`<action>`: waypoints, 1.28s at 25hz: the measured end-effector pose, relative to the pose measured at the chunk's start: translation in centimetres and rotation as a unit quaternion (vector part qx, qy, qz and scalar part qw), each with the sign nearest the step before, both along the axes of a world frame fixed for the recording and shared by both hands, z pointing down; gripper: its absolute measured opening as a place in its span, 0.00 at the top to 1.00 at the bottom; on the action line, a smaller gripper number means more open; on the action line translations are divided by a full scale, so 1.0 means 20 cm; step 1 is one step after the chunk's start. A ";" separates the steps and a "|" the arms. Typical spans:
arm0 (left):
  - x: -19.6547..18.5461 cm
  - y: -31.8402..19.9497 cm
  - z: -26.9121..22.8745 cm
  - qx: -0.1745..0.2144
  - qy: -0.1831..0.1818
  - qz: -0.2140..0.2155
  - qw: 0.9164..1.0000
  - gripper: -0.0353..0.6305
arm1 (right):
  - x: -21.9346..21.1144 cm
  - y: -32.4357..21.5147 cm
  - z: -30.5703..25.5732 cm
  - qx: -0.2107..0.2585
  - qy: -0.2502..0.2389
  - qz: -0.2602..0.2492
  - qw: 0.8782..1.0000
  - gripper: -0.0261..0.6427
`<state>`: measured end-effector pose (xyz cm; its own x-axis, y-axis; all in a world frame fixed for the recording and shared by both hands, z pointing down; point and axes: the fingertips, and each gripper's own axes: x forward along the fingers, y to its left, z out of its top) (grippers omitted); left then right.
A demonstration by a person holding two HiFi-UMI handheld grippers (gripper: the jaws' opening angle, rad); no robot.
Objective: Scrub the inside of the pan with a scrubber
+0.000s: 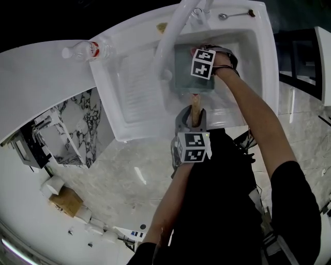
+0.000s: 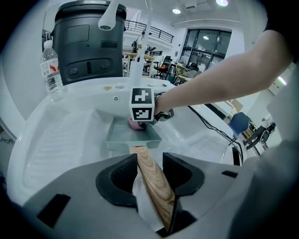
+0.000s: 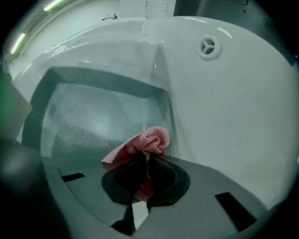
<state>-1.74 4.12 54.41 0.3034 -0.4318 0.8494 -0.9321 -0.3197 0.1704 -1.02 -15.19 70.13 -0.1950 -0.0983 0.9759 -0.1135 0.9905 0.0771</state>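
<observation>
Down in the basin of a white sink (image 1: pixel 129 83), a square grey-green pan (image 1: pixel 183 70), lying flat, its wooden handle (image 1: pixel 195 109) pointing back over the near rim toward the person. Gripped on that handle from both sides by the left gripper (image 2: pixel 149 162), jaws standing fairly wide around the wood, pads pressed against it. Handle running slantwise between the jaws, pan body just beyond the tips.

Inside the pan, at its right side close to the wall, a crumpled pink scrubber (image 3: pixel 148 142), pinched between the closed jaws of the right gripper (image 3: pixel 145 164), a bunch of mesh sticking out past the tips. Probably touching the pan floor there, though not certain from the dim right gripper view. Fine pale speckles across the pan floor. Right forearm stretched out over the basin from the near side.

Above the ribbed drainboard and the pan's left edge, a white faucet (image 1: pixel 173 31). At the sink's back left corner, a clear water bottle (image 2: pixel 50 70) with a red label, upright. On the back rim, a spoon (image 1: pixel 235 14). Behind the sink, a dark grey bin (image 2: pixel 88 42).
</observation>
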 end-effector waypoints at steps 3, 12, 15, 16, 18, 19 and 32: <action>0.01 -0.01 0.00 0.003 -0.002 0.001 1.000 0.67 | 0.05 0.00 0.01 -0.017 0.027 -0.011 0.999 0.91; 0.00 0.00 0.00 0.003 -0.003 0.000 1.000 0.67 | 0.09 0.08 0.00 -0.087 0.085 -0.032 0.992 0.91; 0.00 0.00 0.00 0.002 -0.003 0.001 1.000 0.68 | 0.09 0.17 -0.03 -0.136 0.089 -0.038 0.986 0.91; 0.00 0.00 0.00 0.002 -0.003 0.001 1.000 0.68 | 0.09 0.20 -0.05 -0.155 0.088 -0.039 0.983 0.91; 0.00 0.00 0.01 0.002 -0.003 0.001 1.000 0.68 | 0.09 0.27 -0.08 -0.189 0.085 -0.043 0.977 0.91; 0.00 0.00 0.01 0.002 -0.003 0.001 1.000 0.68 | 0.08 0.30 -0.09 -0.203 0.082 -0.046 0.975 0.91; 0.00 0.00 0.01 0.004 -0.004 0.002 1.000 0.68 | 0.06 0.68 -0.29 -0.430 0.070 -0.024 0.900 0.91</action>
